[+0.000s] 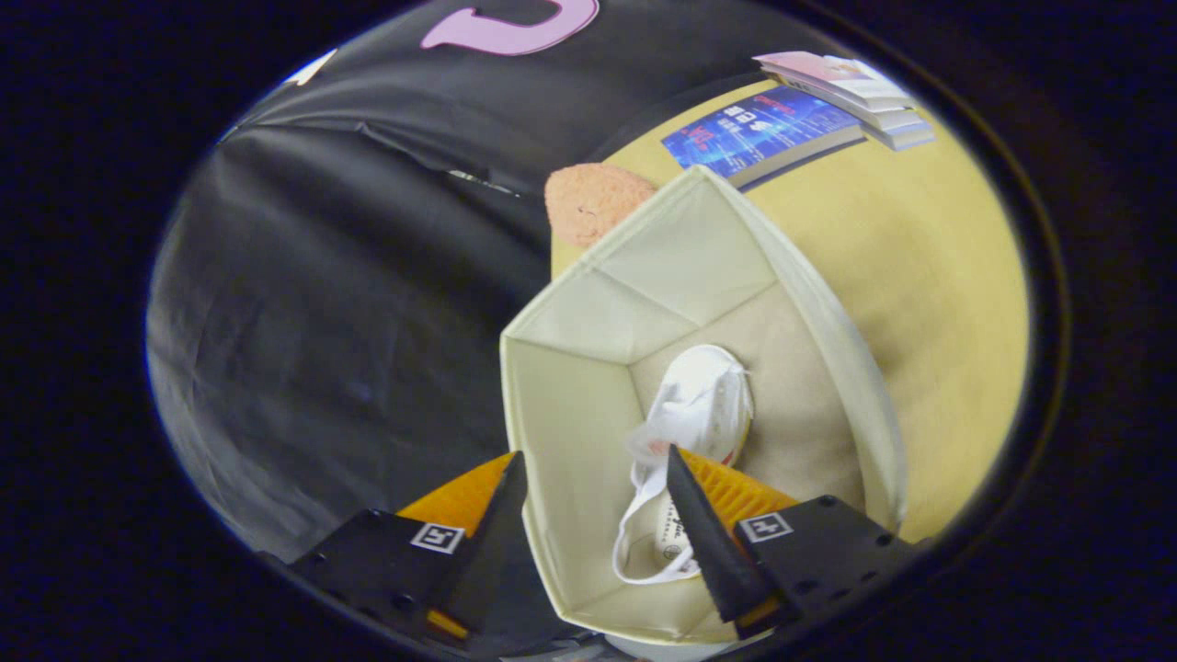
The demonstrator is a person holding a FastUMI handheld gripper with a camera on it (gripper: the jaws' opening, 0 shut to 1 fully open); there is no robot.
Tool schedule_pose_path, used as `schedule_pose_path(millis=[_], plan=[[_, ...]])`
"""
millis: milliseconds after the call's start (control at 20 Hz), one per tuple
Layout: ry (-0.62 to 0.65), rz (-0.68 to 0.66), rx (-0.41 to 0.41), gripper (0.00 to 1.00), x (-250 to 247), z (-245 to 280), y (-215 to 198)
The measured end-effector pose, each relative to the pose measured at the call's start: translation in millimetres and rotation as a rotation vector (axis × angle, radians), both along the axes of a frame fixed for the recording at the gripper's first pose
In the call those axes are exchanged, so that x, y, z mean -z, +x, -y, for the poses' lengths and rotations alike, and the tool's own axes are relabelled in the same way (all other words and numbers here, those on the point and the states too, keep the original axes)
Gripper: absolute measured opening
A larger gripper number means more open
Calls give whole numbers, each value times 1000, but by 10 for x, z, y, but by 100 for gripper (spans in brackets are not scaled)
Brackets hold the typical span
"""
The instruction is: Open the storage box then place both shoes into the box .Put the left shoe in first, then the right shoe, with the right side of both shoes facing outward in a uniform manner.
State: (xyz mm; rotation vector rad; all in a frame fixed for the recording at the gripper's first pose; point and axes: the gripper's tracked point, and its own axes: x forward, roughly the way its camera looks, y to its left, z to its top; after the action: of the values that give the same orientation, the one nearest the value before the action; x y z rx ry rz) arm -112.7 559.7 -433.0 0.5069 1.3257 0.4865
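Overhead, the black cloth wall (303, 303) took up the widest stretch of the gripper view, hanging beyond the far edge of a yellow surface (919, 276). On that surface stood the storage box (570, 405), a cream fabric container with its top open and its 4 walls spread, the near wall running between the gripper's fingers. Inside the box lay 1 white shoe (699, 405), resting on the beige floor of the box with its toe pointing away from the gripper and its opening and a loose loop of lace toward the gripper. I could not tell whether it was the left or the right shoe.

The gripper (596, 464) hung over the near part of the box with its fingers spread wide and gripping nothing: 1 finger was outside the box's near wall, over the black cloth, and the other was inside the box, its tip over the shoe's heel end; whether it touched the shoe I could not tell.

Beyond the box, a blue-covered book (763, 129) lay flat on the surface, with a stack of lighter books (855, 92) just past it. A fuzzy orange-pink object (593, 198) sat just beside the box's far corner.
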Motion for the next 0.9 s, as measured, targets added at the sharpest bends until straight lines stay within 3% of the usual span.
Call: schedule_pose_path(millis=[200,550,900], plan=[[50,38,-25,100,-365,50,74],[150,59,-11,100,-1080,433,257],[98,172,-97,100,-1552,1246,365]])
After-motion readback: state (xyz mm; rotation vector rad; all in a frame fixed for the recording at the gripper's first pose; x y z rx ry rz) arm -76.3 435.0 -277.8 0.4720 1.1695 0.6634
